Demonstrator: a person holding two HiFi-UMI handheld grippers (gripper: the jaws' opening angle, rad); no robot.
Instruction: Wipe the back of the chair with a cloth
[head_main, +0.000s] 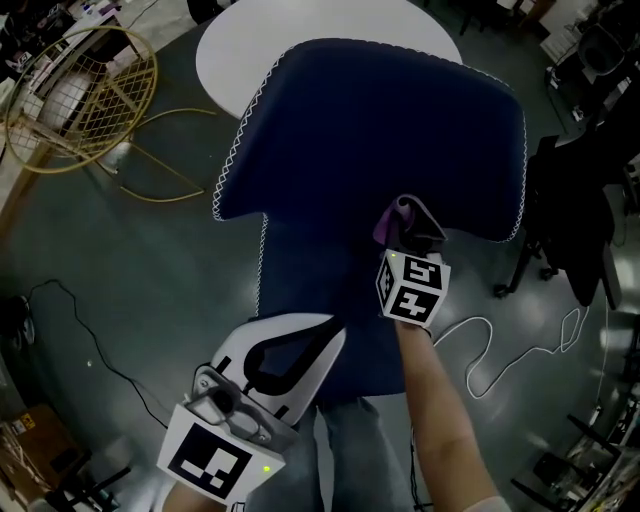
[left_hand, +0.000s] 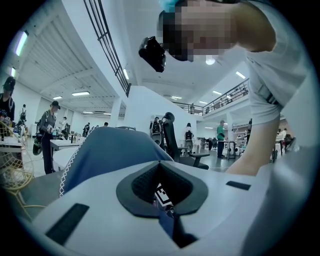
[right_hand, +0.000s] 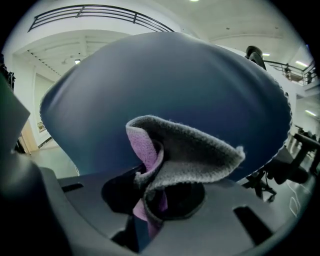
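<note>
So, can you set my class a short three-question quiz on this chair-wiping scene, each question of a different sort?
1. True or false: the cloth is gripped in the right tongs.
2. Pick one. The chair back is: A red, B dark blue, C white.
3. In one word, what do the left tongs hold?

Key: 1 true; 2 B; 3 nothing (they are shut and empty).
</note>
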